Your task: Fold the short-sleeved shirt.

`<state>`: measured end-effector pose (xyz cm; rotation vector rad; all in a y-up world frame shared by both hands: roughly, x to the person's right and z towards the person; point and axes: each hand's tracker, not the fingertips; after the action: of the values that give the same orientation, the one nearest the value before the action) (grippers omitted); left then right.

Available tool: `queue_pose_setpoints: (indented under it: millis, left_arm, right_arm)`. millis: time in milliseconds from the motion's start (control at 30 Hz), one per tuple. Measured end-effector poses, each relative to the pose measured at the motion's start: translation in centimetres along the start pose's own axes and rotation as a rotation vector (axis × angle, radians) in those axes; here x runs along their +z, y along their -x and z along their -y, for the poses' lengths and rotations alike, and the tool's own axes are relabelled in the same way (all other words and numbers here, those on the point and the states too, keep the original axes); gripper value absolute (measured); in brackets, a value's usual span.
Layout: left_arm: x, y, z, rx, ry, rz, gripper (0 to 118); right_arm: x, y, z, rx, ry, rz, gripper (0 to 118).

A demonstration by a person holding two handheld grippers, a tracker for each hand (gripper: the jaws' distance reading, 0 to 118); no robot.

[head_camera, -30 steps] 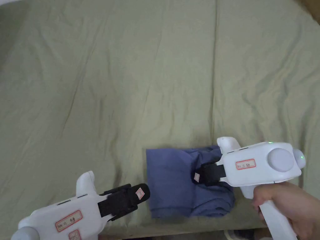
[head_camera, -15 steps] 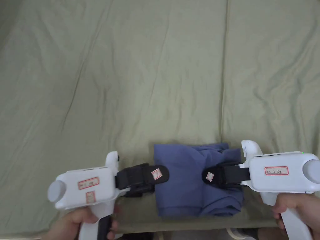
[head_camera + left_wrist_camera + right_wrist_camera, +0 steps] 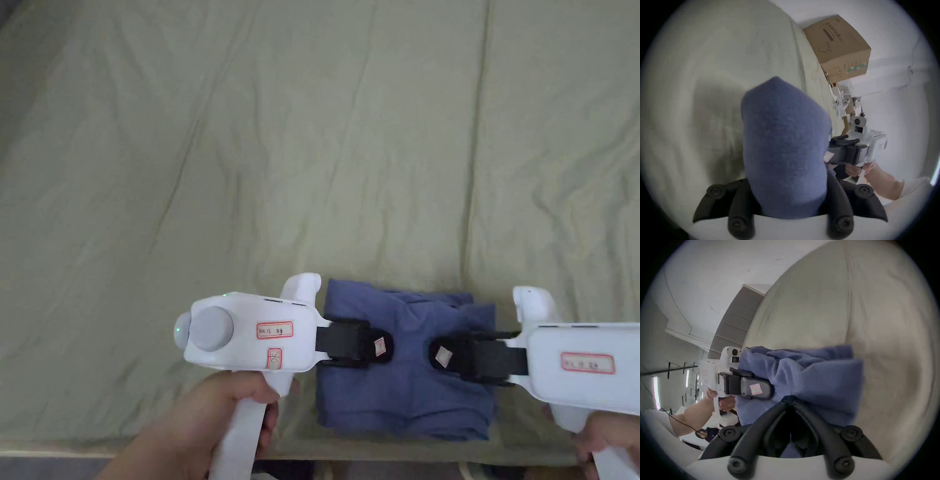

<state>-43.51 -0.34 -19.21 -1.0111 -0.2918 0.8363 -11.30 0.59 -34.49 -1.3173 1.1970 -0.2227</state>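
Left gripper [image 3: 374, 345]: jaws spread around the left edge of the blue short-sleeved shirt [image 3: 403, 375], cloth between them, not visibly pinched. Right gripper [image 3: 445, 355]: jaws together over the bundle's right half; whether they pinch cloth, cannot tell. Shirt is a folded bundle at the near edge of the green sheet [image 3: 312, 156]. Judged light, soft, limp; grip through stacked edges. Long axis left-right, loose layers rightward.

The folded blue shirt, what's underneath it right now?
The folded blue shirt lies on a wrinkled pale green sheet, near its front edge. The left gripper and right gripper are over it from either side. Whatever lies between shirt and sheet is covered.
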Motion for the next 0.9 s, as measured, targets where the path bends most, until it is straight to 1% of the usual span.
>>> queue_pose_setpoints:
  millis: [67,200,333,433,500,567,700,800,900]
  left_arm:
    - [3.4,-0.9,-0.4,-0.057,0.006,-0.101,27]
    - [11.8,-0.9,-1.0,-0.152,0.046,-0.366,27]
    - [20.0,1.7,-2.1,-0.195,0.071,-0.61,27]
    - [25.2,4.8,-3.1,-0.24,0.132,-0.782,27]
    - [28.3,7.5,-3.9,-0.211,0.158,-0.908,27]
    - [31.2,10.0,-4.4,-0.163,0.169,-0.985,27]
    - [34.9,13.5,-4.7,-0.078,0.133,-1.069,27]
    - [36.1,15.6,-4.4,-0.081,0.133,-1.139,27]
    - [36.8,17.7,-3.8,0.017,0.139,-1.19,27]
  right_arm:
    - [1.4,1.8,0.9,0.035,-0.033,0.019,0]
    - [3.9,5.1,2.8,0.084,-0.08,-0.031,0]
    - [5.1,7.4,4.2,0.087,-0.112,-0.055,0]
    - [5.3,9.1,4.6,0.087,-0.127,-0.074,0]
    - [5.5,10.2,4.3,0.123,-0.136,-0.07,0]
    - [5.7,10.8,4.1,0.14,-0.135,-0.057,0]
    - [6.5,11.1,3.4,0.149,-0.156,-0.016,0]
    - [7.3,10.6,3.1,0.145,-0.177,0.01,0]
    - [7.9,11.3,3.0,0.149,-0.193,0.024,0]
